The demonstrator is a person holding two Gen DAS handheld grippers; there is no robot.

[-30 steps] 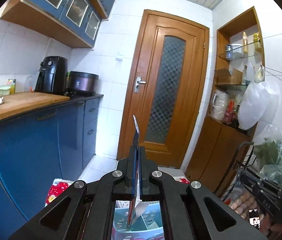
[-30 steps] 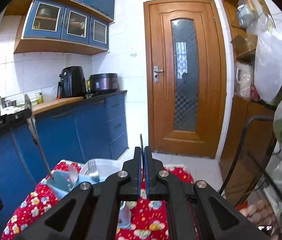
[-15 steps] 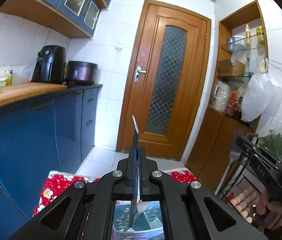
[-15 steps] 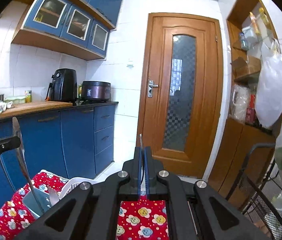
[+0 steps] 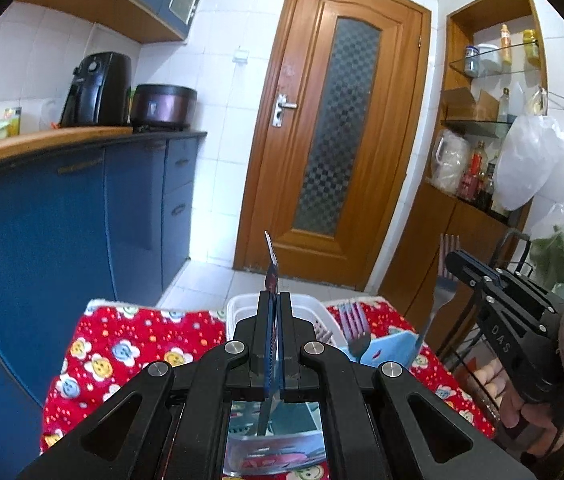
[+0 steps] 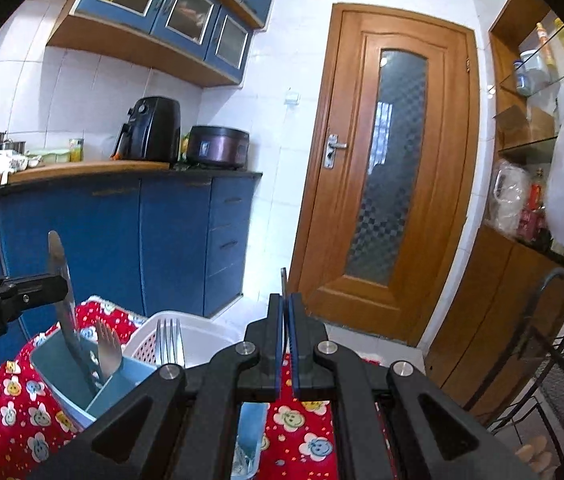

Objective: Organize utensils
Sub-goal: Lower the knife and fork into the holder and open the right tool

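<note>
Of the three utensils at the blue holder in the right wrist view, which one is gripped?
The knife, clamped by the left gripper; both forks stand free, tines up.

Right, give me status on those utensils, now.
Left tongs shut on knife, lower end in blue caddy. Right tongs shut on fork, at caddy's edge. Two forks standing in caddy; nothing blocking.

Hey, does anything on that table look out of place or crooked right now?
Nothing looks spilled or damaged. The only oddity: the blue utensil holder sits tilted on the red flowered cloth, leaning against the white basket, so the fork in it slants.
</note>
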